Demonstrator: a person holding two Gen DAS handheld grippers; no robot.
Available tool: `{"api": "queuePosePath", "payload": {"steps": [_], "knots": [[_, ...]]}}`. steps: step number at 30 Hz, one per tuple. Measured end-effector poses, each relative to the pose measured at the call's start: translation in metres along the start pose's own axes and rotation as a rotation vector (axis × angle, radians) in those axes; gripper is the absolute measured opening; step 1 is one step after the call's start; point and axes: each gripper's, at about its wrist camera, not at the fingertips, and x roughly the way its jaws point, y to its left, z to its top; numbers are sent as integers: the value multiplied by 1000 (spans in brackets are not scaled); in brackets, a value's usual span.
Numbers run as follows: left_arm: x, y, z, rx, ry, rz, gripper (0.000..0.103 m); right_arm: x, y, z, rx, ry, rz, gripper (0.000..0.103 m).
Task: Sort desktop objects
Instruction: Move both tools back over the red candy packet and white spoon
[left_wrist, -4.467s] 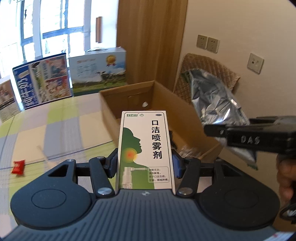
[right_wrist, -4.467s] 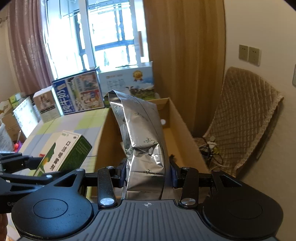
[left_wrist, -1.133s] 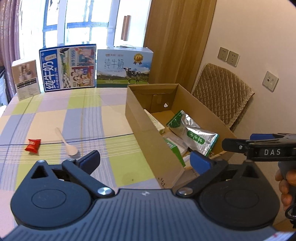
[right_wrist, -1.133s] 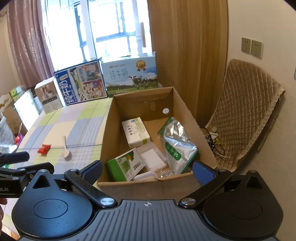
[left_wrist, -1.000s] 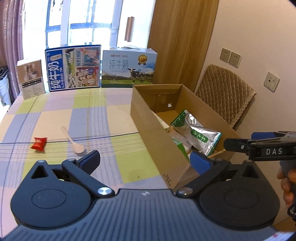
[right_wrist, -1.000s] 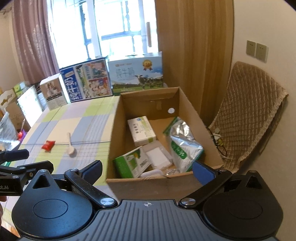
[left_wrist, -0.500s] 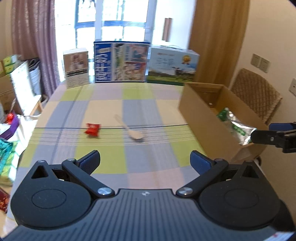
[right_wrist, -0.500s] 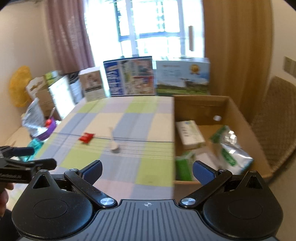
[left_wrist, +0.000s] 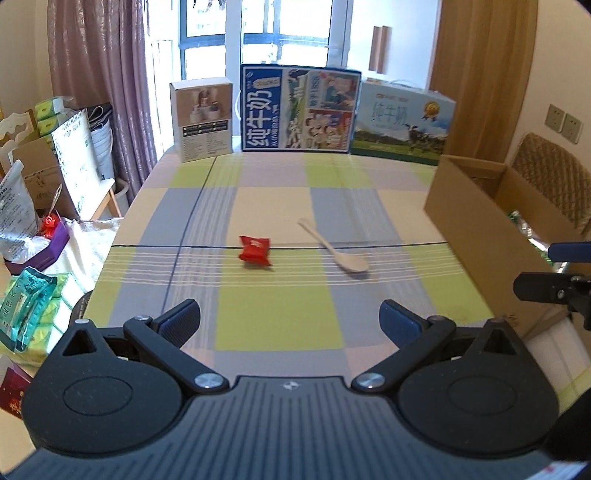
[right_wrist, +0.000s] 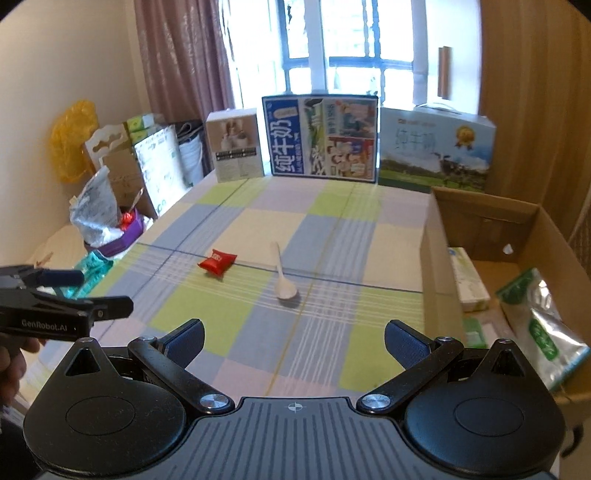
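Both the left gripper (left_wrist: 290, 319) and the right gripper (right_wrist: 293, 341) hover with jaws spread wide, holding nothing, above the checked-cloth counter (left_wrist: 266, 325). A small red snack packet (left_wrist: 254, 250) lies at 12 o'clock, a pale wooden spoon (left_wrist: 334, 245) just beside it at 1 o'clock, the open brown cardboard box (right_wrist: 517, 240) at 3 o'clock.
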Motion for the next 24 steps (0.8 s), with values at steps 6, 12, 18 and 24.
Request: {"api": "queuePosePath", "payload": {"steps": [6,12,18,24], "knots": [[42,16,4,-13,24,16,101,55,0,-4,-23,24,14,101],[85,23,2,-25,46,11,101,103,-3,-11,-51,32,22,99],[116,24,11,1,30,20,101,145,-8,-12,-86,36,34,80],[146,26,21,19,32,1,98,175,-8,-7,-151,14,64,68]]}}
